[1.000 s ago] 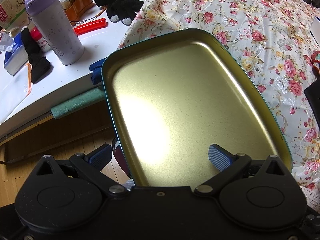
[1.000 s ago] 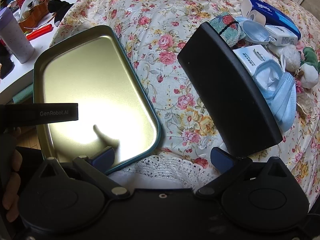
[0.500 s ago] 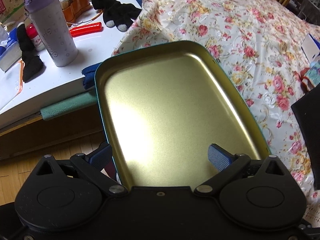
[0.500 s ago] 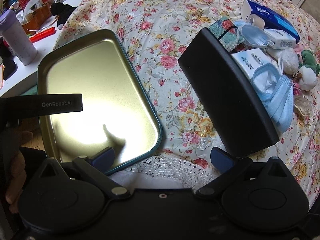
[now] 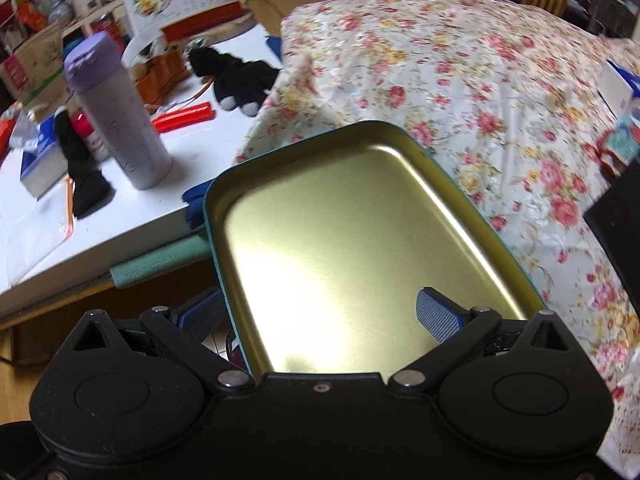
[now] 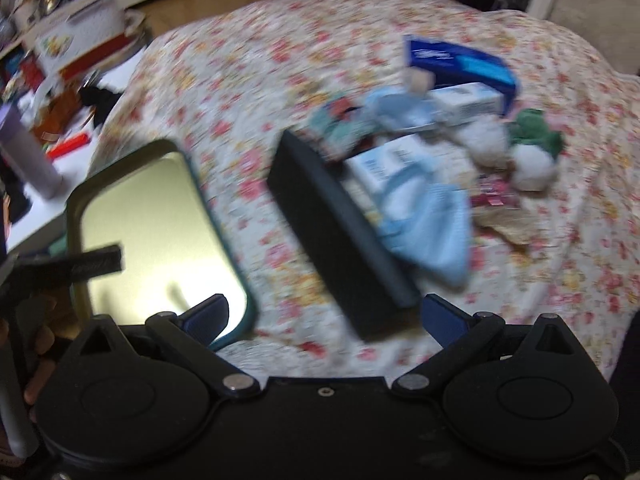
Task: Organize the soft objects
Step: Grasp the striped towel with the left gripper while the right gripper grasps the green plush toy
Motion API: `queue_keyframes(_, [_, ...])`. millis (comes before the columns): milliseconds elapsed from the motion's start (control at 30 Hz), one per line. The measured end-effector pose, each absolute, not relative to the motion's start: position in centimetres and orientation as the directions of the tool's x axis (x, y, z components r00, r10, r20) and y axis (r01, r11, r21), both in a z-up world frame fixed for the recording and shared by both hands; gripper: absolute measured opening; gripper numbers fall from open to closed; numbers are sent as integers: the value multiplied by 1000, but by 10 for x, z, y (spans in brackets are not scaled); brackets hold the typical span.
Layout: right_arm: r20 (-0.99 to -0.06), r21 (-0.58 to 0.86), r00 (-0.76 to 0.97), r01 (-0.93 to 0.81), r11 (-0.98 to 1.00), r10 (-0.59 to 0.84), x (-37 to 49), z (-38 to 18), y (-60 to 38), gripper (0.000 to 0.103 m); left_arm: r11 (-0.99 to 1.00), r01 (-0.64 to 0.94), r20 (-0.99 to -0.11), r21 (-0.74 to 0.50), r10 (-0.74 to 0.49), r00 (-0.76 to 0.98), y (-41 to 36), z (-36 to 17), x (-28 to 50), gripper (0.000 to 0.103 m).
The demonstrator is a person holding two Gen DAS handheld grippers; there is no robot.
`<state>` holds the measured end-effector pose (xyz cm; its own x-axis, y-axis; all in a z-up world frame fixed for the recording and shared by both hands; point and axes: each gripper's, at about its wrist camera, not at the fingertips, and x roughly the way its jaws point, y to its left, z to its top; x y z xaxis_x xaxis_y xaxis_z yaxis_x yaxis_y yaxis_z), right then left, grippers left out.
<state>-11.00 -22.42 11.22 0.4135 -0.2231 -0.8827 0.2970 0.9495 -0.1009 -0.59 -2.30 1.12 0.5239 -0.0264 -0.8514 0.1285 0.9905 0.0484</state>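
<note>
The left gripper [image 5: 318,314] is spread, its fingers straddling the near left rim of the tin [image 5: 360,240], which lies at the edge of the floral bed [image 5: 460,80]. The right gripper [image 6: 322,316] is spread and empty. The masks [image 6: 432,216] lie behind a black box [image 6: 340,232].

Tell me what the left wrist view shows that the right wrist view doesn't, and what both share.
Left wrist only: the left gripper, its jaws wide, straddling the tray's left wall, and a green foam strip under the white table edge.

Right wrist only: the right gripper, open and empty, blue face masks, a blue box and a green plush.

Both: the gold tray, the floral cloth, the black box and the purple bottle.
</note>
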Motion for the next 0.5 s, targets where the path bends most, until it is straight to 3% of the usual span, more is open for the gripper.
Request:
queue_keyframes(267, [-849, -111, 418, 456, 883, -323, -129, 131, -322, 102, 978, 191, -834, 85, -35, 551, -53, 30, -20, 99])
queue_keyframes(500, [-838, -83, 400, 579, 811, -372, -130, 134, -402, 99, 956, 283, -803, 70, -115, 585, -96, 73, -23, 97])
